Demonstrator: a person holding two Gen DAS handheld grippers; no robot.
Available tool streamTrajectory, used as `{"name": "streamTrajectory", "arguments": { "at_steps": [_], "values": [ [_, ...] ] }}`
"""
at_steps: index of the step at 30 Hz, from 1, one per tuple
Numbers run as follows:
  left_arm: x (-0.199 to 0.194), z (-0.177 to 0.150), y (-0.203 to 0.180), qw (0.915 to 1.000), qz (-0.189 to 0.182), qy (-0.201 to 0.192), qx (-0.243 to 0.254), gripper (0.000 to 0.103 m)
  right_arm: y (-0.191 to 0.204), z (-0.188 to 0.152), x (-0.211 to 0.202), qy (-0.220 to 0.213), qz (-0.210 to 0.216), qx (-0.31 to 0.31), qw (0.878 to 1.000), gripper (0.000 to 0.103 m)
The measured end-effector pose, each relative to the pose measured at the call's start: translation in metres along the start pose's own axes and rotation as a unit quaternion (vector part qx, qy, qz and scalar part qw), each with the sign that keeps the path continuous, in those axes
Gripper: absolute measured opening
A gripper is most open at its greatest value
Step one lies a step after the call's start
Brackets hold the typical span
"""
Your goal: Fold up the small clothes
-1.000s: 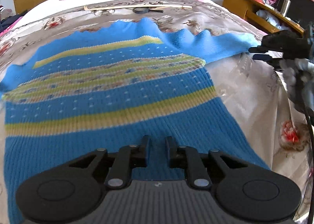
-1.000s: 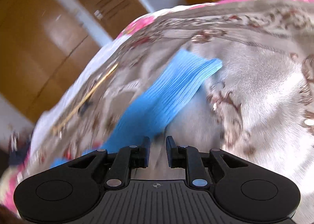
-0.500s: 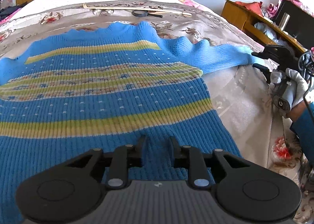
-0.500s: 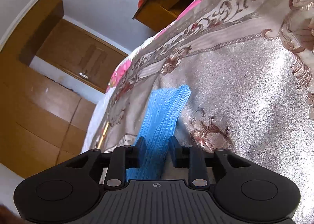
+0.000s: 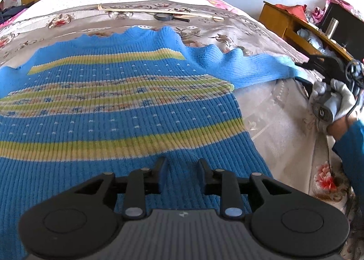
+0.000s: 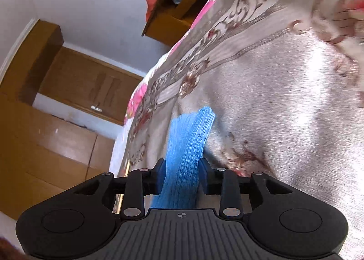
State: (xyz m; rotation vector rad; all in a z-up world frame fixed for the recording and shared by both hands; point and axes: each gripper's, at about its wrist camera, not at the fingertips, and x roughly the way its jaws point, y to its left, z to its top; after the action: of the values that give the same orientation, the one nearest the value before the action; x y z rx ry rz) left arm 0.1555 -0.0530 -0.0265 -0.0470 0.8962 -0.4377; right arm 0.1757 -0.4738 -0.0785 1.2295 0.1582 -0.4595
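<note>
Since a sec ago both claws have been opening: right claw [image 6: 181, 165] rolled and dropped to the sleeve [image 6: 186, 153], which now lies between its spread fingers, not pinched yet. Left claw [image 5: 182, 164] hovers part open, empty, over the hem of the sweater [image 5: 118, 109], spread flat on the bed [image 5: 268, 109], prob. to pin it while the sleeve folds in.

Left tool [image 5: 182, 164] parted — right tool [image 6: 181, 166] ajar
</note>
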Motion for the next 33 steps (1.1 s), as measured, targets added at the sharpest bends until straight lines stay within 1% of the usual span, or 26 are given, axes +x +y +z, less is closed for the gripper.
{"name": "streamTrajectory", "arguments": {
  "at_steps": [3, 5, 6, 8, 9, 10, 11, 13, 15, 17, 18, 20, 22, 24, 25, 27, 28, 29, 31, 33],
  "values": [
    [0.002, 0.001, -0.001, 1.0000, 0.003, 0.000, -0.004, 0.039, -0.003, 0.001, 0.009, 0.013, -0.004, -0.005, 1.000, 0.031],
    [0.003, 0.002, -0.004, 0.9999, 0.010, 0.002, -0.001, 0.039, -0.003, 0.005, 0.018, 0.013, 0.005, 0.009, 1.000, 0.031],
    [0.003, 0.002, -0.005, 0.9999, 0.013, 0.003, -0.001, 0.040, -0.005, 0.007, 0.022, 0.014, 0.009, 0.019, 1.000, 0.029],
    [0.004, 0.004, -0.008, 0.9999, 0.015, 0.005, -0.002, 0.045, -0.010, 0.010, 0.024, 0.019, 0.016, 0.035, 0.999, 0.024],
    [0.004, 0.004, -0.009, 0.9999, 0.015, 0.006, -0.003, 0.046, -0.011, 0.013, 0.025, 0.027, 0.019, 0.041, 0.999, 0.022],
    [0.004, 0.005, -0.010, 0.9999, 0.015, 0.006, -0.003, 0.047, -0.012, 0.014, 0.025, 0.034, 0.023, 0.043, 0.998, 0.018],
    [0.004, 0.005, -0.011, 0.9999, 0.014, 0.005, -0.003, 0.047, -0.011, 0.016, 0.025, 0.043, 0.027, 0.044, 0.998, 0.012],
    [0.002, 0.005, -0.012, 0.9999, 0.012, 0.000, -0.003, 0.047, -0.008, 0.018, 0.019, 0.053, 0.035, 0.047, 0.997, 0.010],
    [-0.003, 0.004, -0.009, 0.9999, 0.007, -0.003, -0.010, 0.047, 0.008, 0.017, 0.008, 0.056, 0.058, 0.025, 0.996, 0.010],
    [-0.009, 0.003, -0.002, 0.9998, 0.002, -0.007, -0.020, 0.047, 0.038, 0.009, -0.004, 0.068, 0.081, -0.025, 0.994, 0.009],
    [-0.013, 0.002, 0.002, 0.9996, 0.003, -0.011, -0.025, 0.047, 0.052, 0.002, -0.009, 0.077, 0.093, -0.048, 0.992, 0.009],
    [-0.022, 0.000, 0.012, 0.9992, 0.008, -0.023, -0.033, 0.047, 0.084, -0.020, -0.017, 0.102, 0.123, -0.096, 0.982, 0.009],
    [-0.032, -0.001, 0.026, 0.9983, 0.016, -0.037, -0.042, 0.047, 0.121, -0.055, -0.025, 0.133, 0.152, -0.161, 0.966, 0.009],
    [-0.042, -0.004, 0.041, 0.9971, 0.028, -0.050, -0.051, 0.047, 0.155, -0.098, -0.031, 0.164, 0.180, -0.225, 0.943, 0.009],
    [-0.045, -0.006, 0.049, 0.9964, 0.035, -0.054, -0.055, 0.047, 0.169, -0.123, -0.034, 0.184, 0.194, -0.253, 0.930, 0.009],
    [-0.051, -0.011, 0.065, 0.9946, 0.058, -0.062, -0.060, 0.047, 0.192, -0.177, -0.039, 0.221, 0.216, -0.318, 0.896, 0.009],
    [-0.053, -0.014, 0.072, 0.9936, 0.068, -0.065, -0.063, 0.047, 0.201, -0.210, -0.042, 0.231, 0.220, -0.371, 0.872, 0.009],
    [-0.054, -0.017, 0.081, 0.9926, 0.075, -0.067, -0.068, 0.047, 0.206, -0.236, -0.042, 0.237, 0.216, -0.412, 0.853, 0.009],
    [-0.054, -0.023, 0.097, 0.9912, 0.078, -0.066, -0.084, 0.047, 0.204, -0.294, -0.035, 0.263, 0.199, -0.492, 0.806, 0.008],
    [-0.055, -0.026, 0.111, 0.9904, 0.060, -0.066, -0.106, 0.047, 0.194, -0.337, -0.032, 0.259, 0.169, -0.559, 0.770, 0.009]
  ]
}}
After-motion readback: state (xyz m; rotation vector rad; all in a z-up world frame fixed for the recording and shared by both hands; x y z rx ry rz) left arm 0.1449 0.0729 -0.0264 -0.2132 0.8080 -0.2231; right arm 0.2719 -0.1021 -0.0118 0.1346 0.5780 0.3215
